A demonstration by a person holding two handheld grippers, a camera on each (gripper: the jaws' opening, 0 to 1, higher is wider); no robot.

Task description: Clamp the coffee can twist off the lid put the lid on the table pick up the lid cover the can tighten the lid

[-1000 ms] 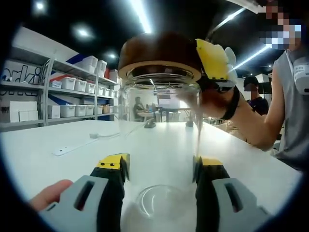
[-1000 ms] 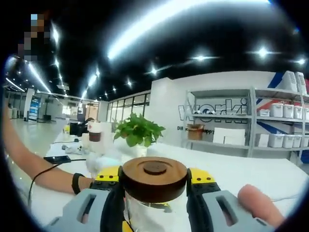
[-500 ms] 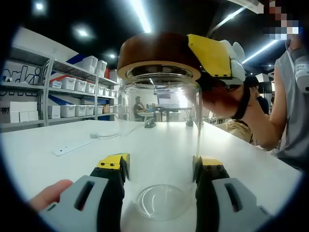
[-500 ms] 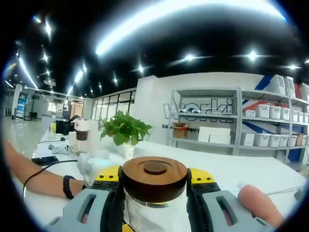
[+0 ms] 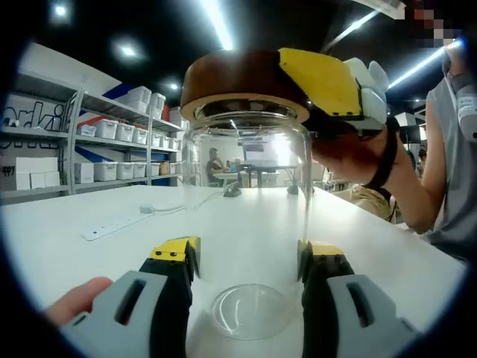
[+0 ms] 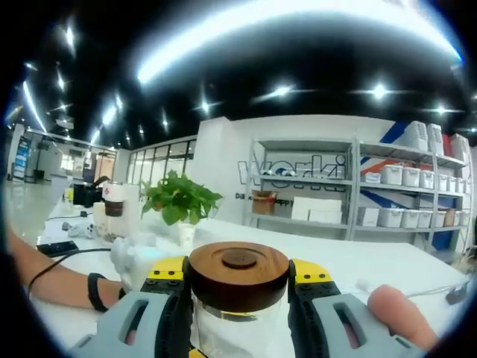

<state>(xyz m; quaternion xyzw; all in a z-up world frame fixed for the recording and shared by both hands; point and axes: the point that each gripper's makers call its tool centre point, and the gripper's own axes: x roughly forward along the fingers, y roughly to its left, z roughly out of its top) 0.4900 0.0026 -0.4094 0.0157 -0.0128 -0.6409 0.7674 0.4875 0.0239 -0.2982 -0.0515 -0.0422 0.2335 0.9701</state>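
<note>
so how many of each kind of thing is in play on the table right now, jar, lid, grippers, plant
clear glass jar: 1
dark brown round wooden lid: 1
grey and yellow two-jaw grippers, left gripper, right gripper: 2
green leafy potted plant: 1
total: 5

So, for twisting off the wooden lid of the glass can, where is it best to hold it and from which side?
Probably by its round side wall. The wooden lid is a flat disc on the upright glass can, so coming level from the side puts a finger on each opposite edge, as the right gripper has it. The left gripper clamps the can low down.
</note>
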